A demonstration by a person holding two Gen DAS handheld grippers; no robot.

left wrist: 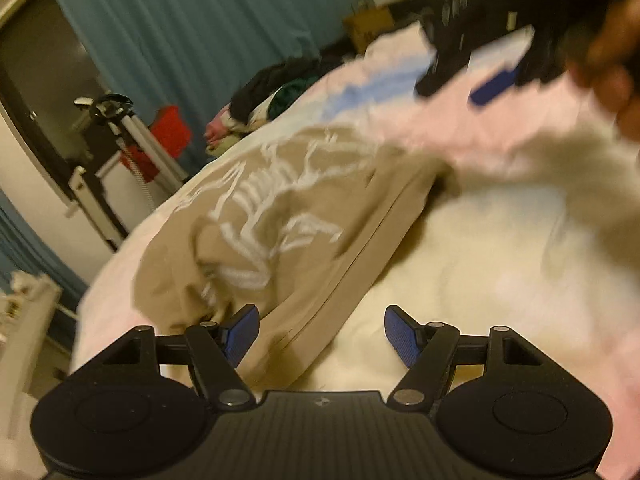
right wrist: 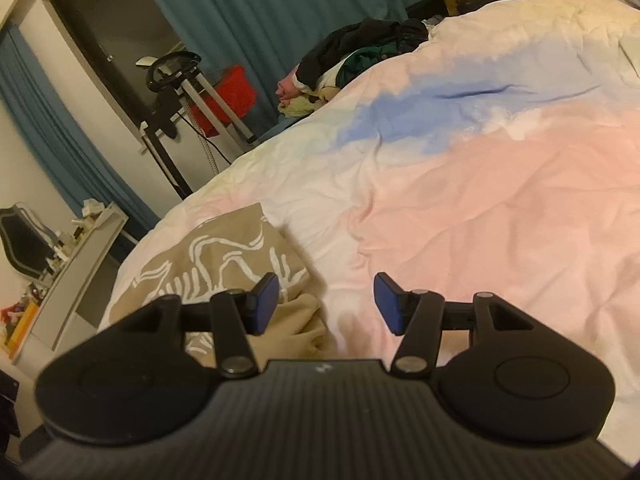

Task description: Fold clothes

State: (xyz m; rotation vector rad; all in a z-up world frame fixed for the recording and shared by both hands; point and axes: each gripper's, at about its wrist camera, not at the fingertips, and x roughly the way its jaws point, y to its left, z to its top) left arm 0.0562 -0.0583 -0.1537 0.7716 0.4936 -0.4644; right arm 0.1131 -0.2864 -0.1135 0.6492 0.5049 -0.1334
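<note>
Tan garment (left wrist: 280, 216), white-printed, rumpled on the bed (right wrist: 480, 200) at centre frame: seemingly light, soft, limp, best pinched at its hemmed edge; both hand-held grippers, left (left wrist: 322, 334) and right (right wrist: 325, 305), gape empty.

Your left wrist camera sits low over the bed (left wrist: 460, 280), close above the tan shirt (left wrist: 280, 216), looking along its claw (left wrist: 320, 336) toward the blue curtain (left wrist: 200, 20). Your right wrist camera faces the same curtain (right wrist: 280, 0) from further right of the shirt (right wrist: 224, 248). Both views share shirt, bed (right wrist: 480, 200), curtain and the clothes pile (left wrist: 272, 88) beyond the shirt.
</note>
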